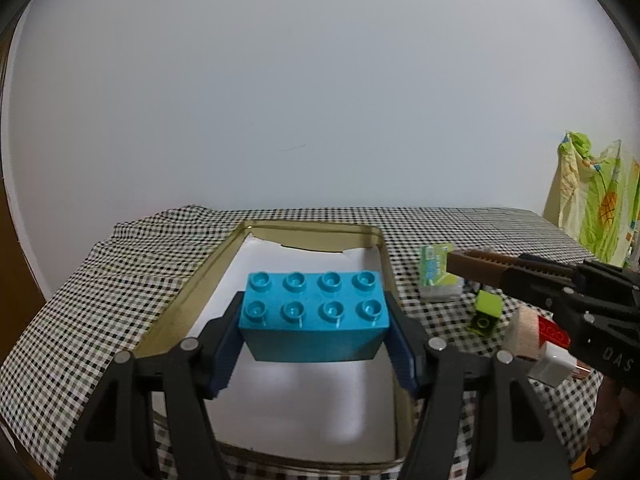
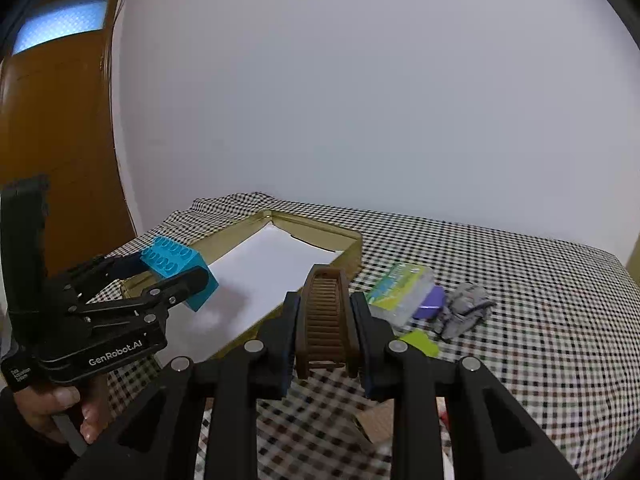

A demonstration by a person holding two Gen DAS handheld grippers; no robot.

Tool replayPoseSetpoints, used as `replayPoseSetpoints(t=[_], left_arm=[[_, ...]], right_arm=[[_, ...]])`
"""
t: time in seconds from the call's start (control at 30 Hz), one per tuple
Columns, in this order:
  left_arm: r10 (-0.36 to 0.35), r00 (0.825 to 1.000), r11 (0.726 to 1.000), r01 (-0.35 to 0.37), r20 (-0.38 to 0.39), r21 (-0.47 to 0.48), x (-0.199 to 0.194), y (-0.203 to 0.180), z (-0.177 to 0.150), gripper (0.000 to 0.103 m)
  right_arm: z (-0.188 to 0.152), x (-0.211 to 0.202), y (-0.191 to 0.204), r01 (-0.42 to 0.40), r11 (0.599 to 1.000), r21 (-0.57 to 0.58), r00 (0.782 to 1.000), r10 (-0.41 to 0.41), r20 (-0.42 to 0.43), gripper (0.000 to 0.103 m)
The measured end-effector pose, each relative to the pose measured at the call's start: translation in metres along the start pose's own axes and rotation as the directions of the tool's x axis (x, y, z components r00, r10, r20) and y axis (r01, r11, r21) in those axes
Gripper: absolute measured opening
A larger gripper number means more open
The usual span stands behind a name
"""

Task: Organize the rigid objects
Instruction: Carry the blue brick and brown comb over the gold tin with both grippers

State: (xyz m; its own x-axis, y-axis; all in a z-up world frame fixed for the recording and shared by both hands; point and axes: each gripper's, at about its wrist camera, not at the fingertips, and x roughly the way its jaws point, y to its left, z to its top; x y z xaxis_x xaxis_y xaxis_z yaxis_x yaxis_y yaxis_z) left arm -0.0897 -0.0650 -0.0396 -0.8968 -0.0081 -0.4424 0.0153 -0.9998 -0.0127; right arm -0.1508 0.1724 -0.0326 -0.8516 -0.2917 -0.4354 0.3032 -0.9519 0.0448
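The block (image 1: 314, 316) is turquoise blue; the ribbed comb (image 2: 324, 320) is brown. The tray (image 1: 192, 284) is gold with a white lining. The bench cloth (image 1: 80, 312) carries a black-and-white check pattern.

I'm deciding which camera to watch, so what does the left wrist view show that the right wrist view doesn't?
Only the left wrist view shows the white block and the red block on the checked cloth, plus patterned fabric at the far right. Only the right wrist view shows the door, the grey lump, the purple piece and the person's hand. Both show the tray, the blue brick in the left gripper, and the brown comb in the right gripper.
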Motion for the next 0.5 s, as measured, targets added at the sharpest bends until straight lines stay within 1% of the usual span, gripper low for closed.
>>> replayPoseSetpoints(t=[0.3,0.5], left_arm=[[0.053,0.998,0.999,-0.053,-0.027,0.007,0.018,0.015,0.003,0.064],[0.073,0.997,0.997,-0.073,-0.041,0.004,0.026,0.023,0.006,0.064]], right_arm=[[0.005,0.018,0.006,-0.024,1.000,0.003,0.999,0.024,-0.040,0.028],[0.012,0.029,0.008,-0.034,0.999,0.000,0.998,0.034,-0.060,0.028]])
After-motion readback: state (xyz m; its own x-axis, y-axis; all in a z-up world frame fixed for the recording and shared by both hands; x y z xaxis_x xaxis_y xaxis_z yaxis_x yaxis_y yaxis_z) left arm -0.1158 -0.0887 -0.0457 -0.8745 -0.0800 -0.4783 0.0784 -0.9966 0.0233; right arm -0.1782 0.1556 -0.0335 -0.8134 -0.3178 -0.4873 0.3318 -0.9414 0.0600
